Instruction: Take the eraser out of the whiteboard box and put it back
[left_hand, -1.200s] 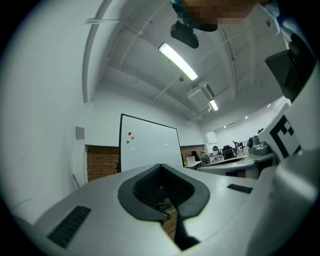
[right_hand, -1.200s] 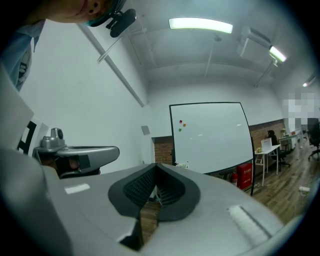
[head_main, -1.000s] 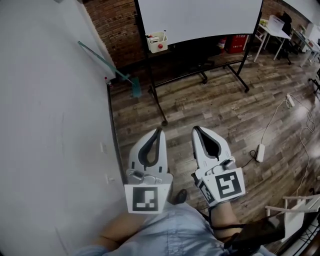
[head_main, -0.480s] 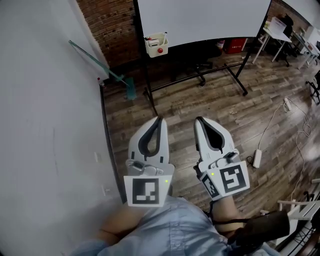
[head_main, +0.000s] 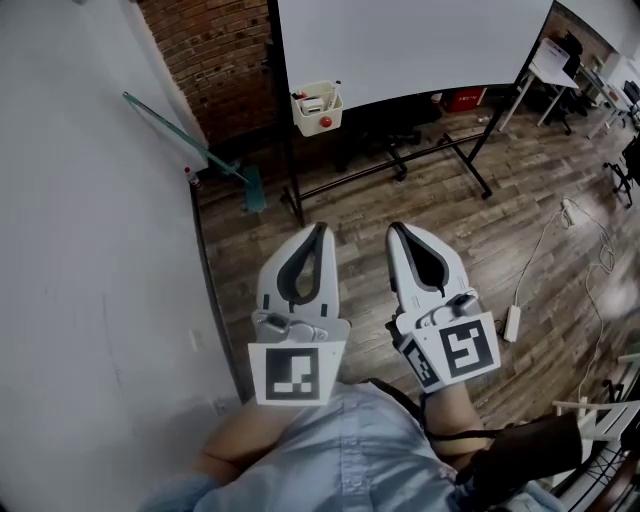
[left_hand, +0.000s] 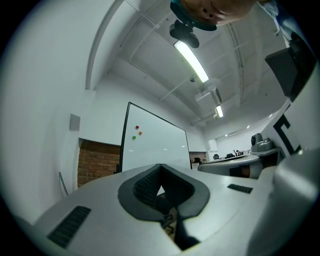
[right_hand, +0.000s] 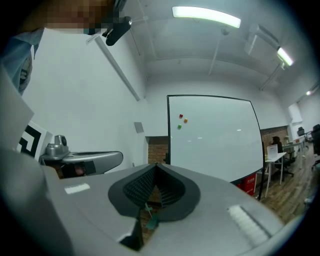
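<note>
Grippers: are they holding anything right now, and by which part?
Nothing is held: the left gripper and the right gripper are both shut and empty.

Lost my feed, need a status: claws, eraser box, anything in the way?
Left claw, right claw: shut, empty. Box hangs on whiteboard ahead, untouched; eraser not discernible. Only wood floor between.
</note>
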